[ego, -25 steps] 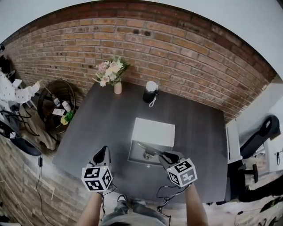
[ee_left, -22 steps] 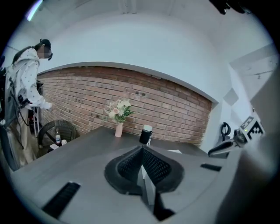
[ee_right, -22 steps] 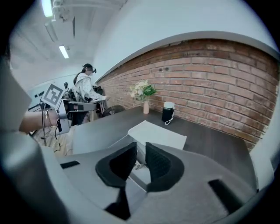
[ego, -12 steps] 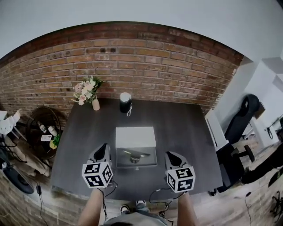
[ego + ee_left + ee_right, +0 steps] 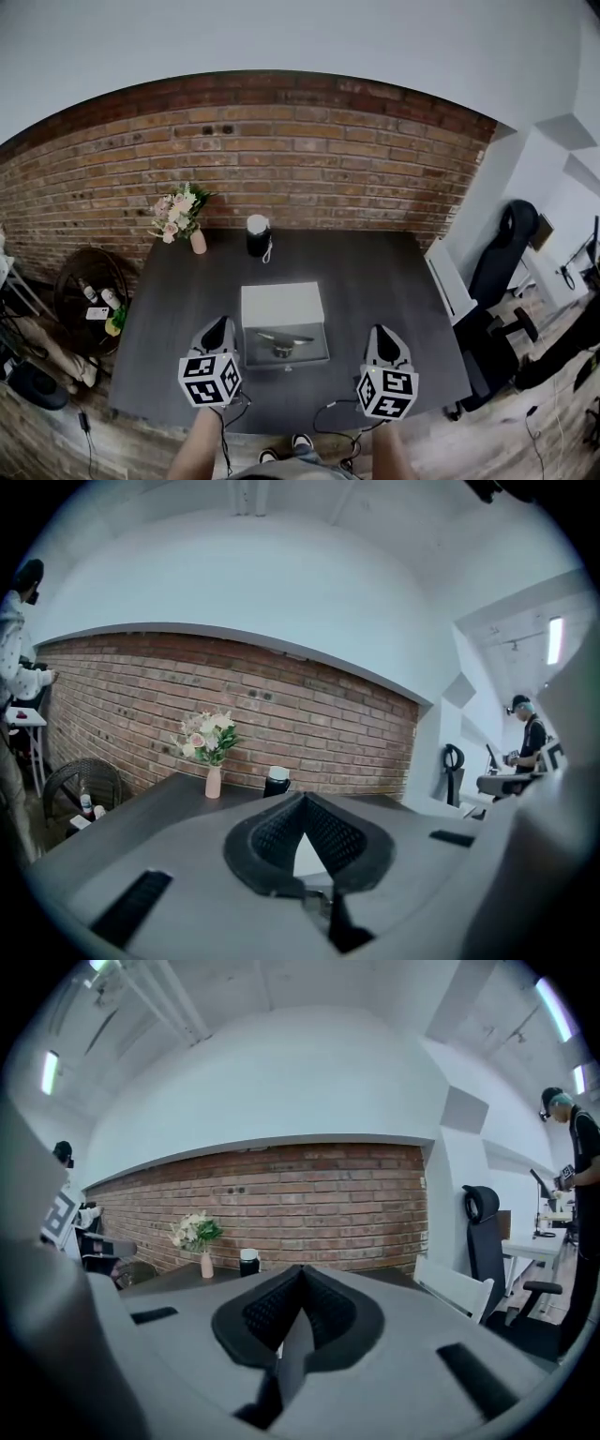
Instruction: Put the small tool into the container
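Observation:
On the dark table (image 5: 394, 281) stands a white container (image 5: 281, 303), its lid raised toward the far side. A small metal tool (image 5: 281, 339) lies in its open tray, touching neither gripper. My left gripper (image 5: 218, 323) hovers at the tray's left near corner, and its jaws meet at the tips with nothing held. My right gripper (image 5: 379, 331) hangs to the right of the container, apart from it, shut and empty. In the left gripper view the shut jaws (image 5: 302, 797) point over the white container (image 5: 302, 857). The right gripper view shows its shut jaws (image 5: 302, 1269) aimed at the brick wall.
A vase of flowers (image 5: 178, 214) and a black cup with a white lid (image 5: 257, 234) stand at the table's far edge. A wicker basket (image 5: 94, 291) sits on the floor at left. A white chair (image 5: 445, 281) and a black office chair (image 5: 511, 248) are at right. A person (image 5: 572, 1157) stands far right.
My right gripper has drawn back from over the tray to the container's right side. The tool now lies in the tray by itself. The left gripper has hardly moved.

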